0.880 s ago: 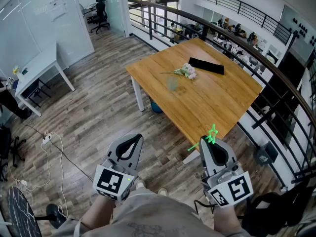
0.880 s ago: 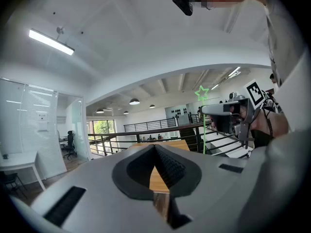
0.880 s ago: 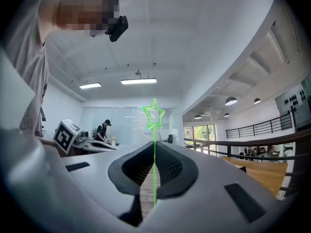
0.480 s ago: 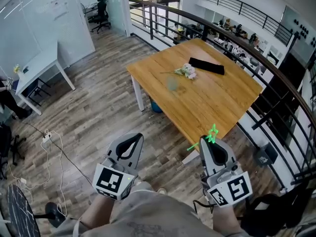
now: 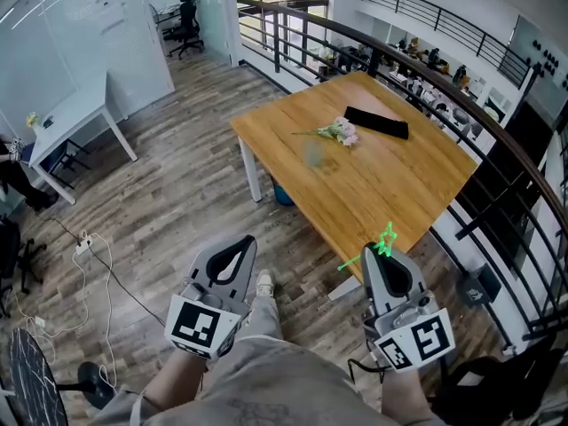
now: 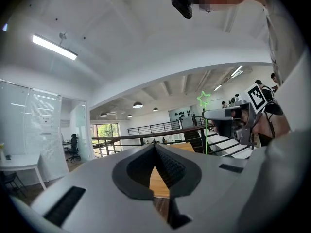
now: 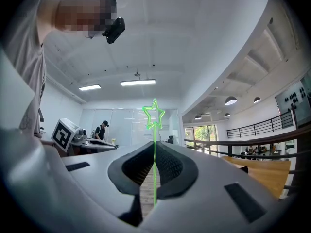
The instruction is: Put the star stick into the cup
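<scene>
Right claw (image 5: 380,254): jaws together, clamped on the shaft of the star stick (image 7: 154,130); the star end rises above the tips.
Left claw (image 5: 246,240): jaws together, nothing between them.
Star stick: thin, green, 1 piece, held in the right claw at 5 o'clock from the cup (image 5: 311,153), well apart from it.
Cup: translucent, on the tabletop (image 5: 390,193); too small to tell what is inside.
Flower sprig (image 5: 337,131): at 1 o'clock from the cup, near it.
Black strip (image 5: 376,122): flat, at 2 o'clock from the sprig.
</scene>
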`<control>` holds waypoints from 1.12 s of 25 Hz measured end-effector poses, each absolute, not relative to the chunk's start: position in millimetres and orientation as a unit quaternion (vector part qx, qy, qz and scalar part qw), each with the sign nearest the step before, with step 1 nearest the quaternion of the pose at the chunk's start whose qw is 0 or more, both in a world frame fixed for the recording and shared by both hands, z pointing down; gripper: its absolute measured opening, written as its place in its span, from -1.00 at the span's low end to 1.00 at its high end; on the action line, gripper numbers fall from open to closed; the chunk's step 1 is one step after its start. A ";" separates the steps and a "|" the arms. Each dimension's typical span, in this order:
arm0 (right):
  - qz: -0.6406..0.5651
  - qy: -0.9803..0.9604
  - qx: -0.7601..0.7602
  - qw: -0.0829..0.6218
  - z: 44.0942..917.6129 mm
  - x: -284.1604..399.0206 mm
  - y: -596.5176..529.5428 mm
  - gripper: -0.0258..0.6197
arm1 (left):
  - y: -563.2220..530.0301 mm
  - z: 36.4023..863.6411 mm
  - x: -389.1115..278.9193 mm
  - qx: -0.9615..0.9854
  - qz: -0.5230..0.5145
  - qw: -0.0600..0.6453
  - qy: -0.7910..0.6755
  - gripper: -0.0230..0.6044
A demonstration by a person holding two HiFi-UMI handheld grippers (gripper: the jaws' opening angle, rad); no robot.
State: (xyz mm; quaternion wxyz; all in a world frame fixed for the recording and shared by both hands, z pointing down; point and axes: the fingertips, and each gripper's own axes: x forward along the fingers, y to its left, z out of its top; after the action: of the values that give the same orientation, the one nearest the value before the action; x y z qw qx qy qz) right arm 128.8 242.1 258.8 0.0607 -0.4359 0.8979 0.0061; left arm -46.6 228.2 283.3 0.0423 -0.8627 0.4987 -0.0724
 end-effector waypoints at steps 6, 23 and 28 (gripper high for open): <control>-0.004 0.897 -0.439 0.057 273.6 121.3 206.8 -0.82 | 195.4 299.8 -51.3 -0.868 -0.087 0.043 0.487 -0.88; -0.030 0.878 -0.476 0.028 282.8 86.5 6.1 -0.82 | -6.0 308.2 -78.6 -0.894 -0.093 0.016 0.439 -0.88; -0.026 0.872 -0.488 0.022 273.6 70.0 -65.3 -0.82 | -82.0 307.5 -92.4 -0.904 -0.105 0.027 0.414 -0.88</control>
State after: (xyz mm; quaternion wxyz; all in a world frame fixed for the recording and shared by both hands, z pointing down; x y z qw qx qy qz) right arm 70.0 -65.3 273.6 0.0217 -0.4880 0.8722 -0.0261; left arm -92.4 -82.0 307.5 0.0271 -0.9038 0.4138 -0.1054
